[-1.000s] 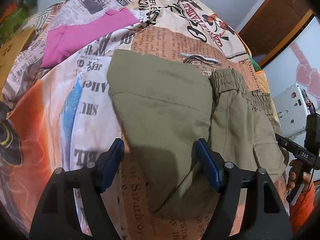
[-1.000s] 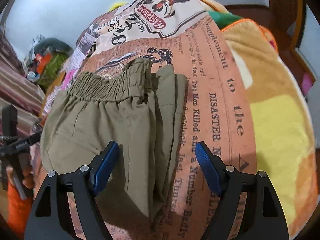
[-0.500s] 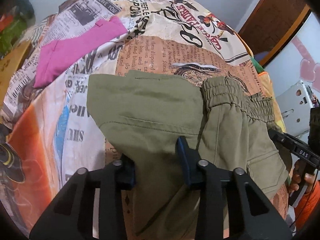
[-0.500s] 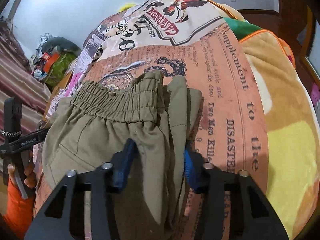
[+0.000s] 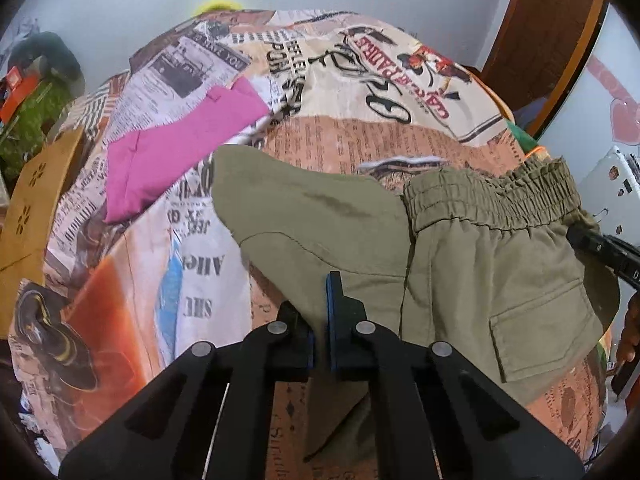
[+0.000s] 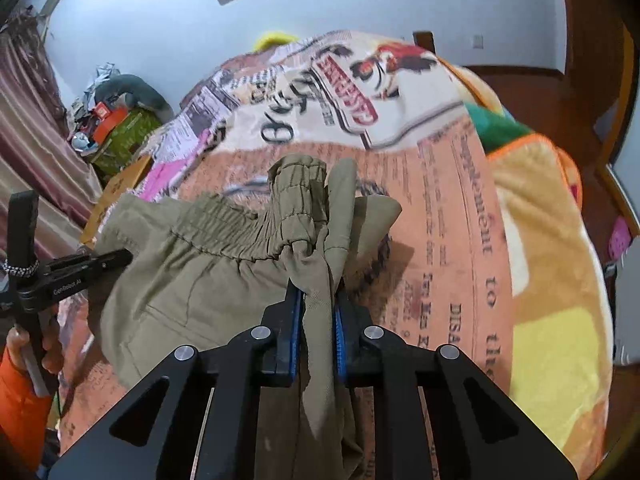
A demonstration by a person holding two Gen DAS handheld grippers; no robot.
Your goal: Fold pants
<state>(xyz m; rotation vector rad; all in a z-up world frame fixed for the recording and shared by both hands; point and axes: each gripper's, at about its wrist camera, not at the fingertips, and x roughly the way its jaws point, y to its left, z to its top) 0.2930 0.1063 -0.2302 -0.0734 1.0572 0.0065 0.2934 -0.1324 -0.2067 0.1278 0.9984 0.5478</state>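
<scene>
left tool (image 5: 320, 336): clamped, angled down | right tool (image 6: 318, 320): just closed, clamped

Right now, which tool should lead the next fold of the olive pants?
Probably the right tool: shut on bunched layers of the pants by the waistband. The left tool pinches a thin leg edge.

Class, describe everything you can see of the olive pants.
The olive pants look like woven cotton, with a gathered elastic waistband and a flap pocket. Already folded over, they lie on the newspaper-print bedspread. The left gripper and right gripper have just closed on their near edge, bunching the cloth.
</scene>
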